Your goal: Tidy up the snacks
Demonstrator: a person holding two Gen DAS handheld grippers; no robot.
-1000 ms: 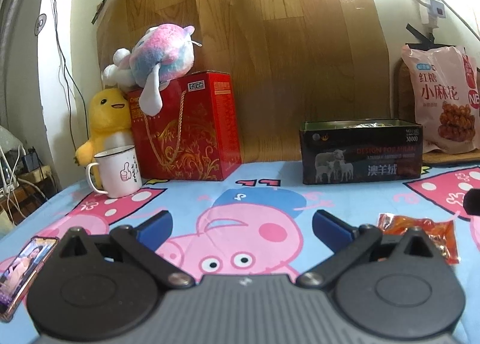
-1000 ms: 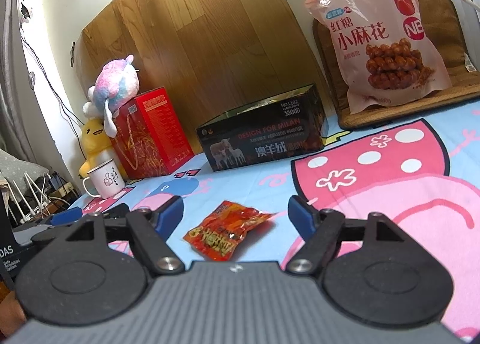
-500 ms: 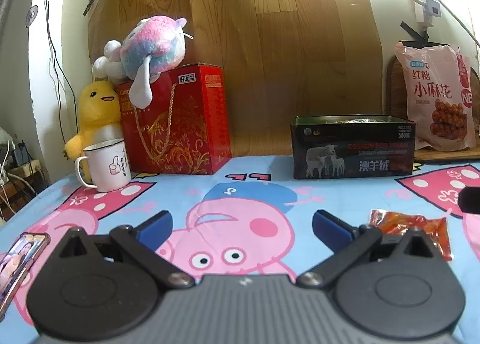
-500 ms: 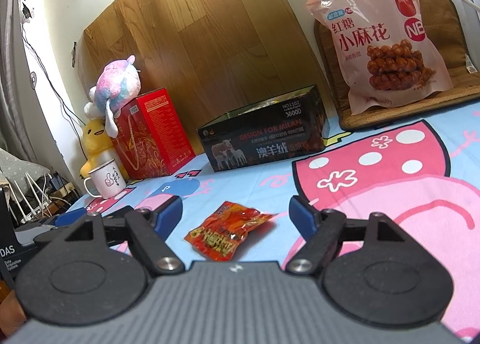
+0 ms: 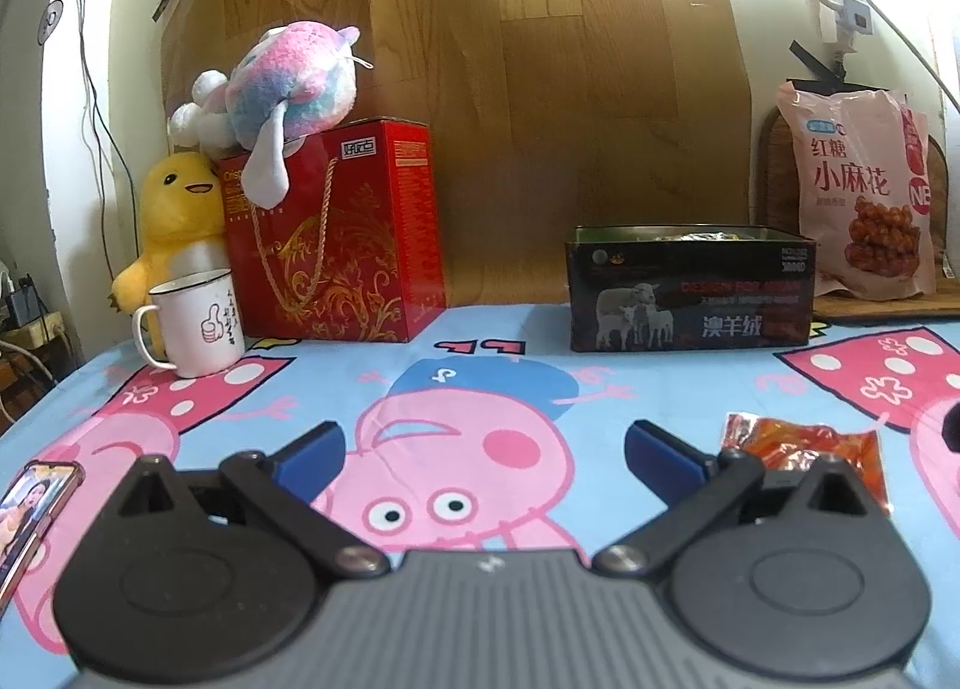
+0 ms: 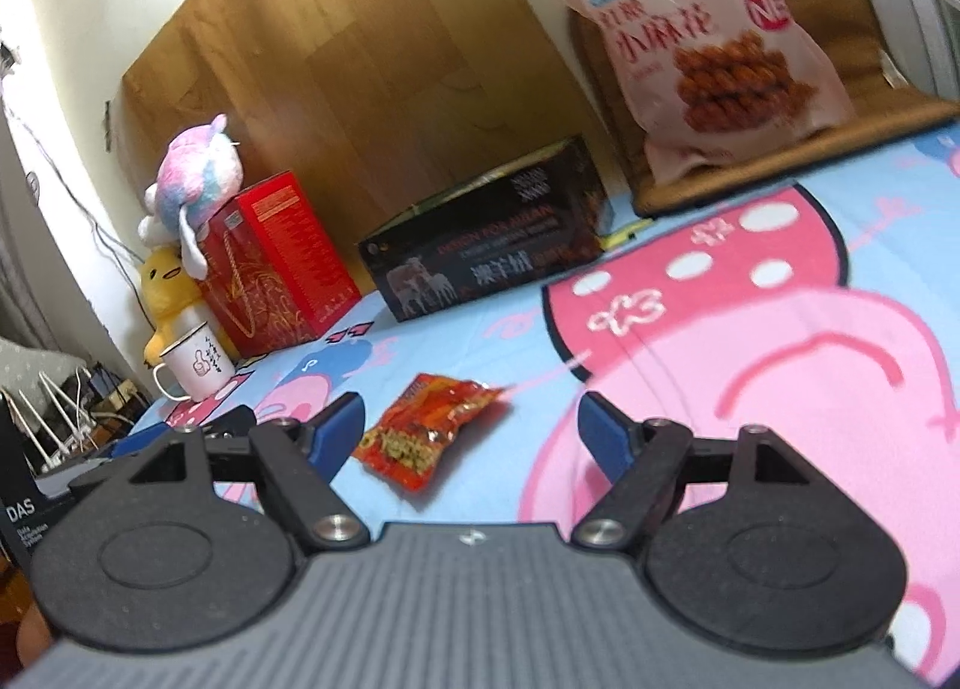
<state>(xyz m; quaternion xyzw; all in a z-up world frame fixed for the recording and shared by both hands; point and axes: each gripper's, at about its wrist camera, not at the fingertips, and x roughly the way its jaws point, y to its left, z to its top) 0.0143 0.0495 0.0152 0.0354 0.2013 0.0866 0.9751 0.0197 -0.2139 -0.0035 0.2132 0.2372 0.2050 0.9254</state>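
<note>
Snack packet: a small red-orange foil pouch lying flat on the cartoon-pig cloth, between the right tongs' two blue pads and nearer the left one, touching neither.
Change: compared with a second ago the right view has tilted and the packet sits slightly closer to the pads; the packet itself has not shifted on the cloth.
Meaning: the pick-up looks lined up but not begun; the likely goal is the open dark tin, at 12 o'clock from the packet and well apart from it.
Right tongs: spread wide, nothing pinched.
Left tongs: spread, empty, hovering over the pig print; the packet lies at 3 o'clock of them.
Tin label: sheep picture, "DESIGN FOR MILAN", "澳羊绒".
Large pink bag: at 1 o'clock, leaning upright, marked "红糖 小麻花".
Red gift box: at 10 o'clock; gold print too small to read.
Mug: thumbs-up drawing, writing illegible.
</note>
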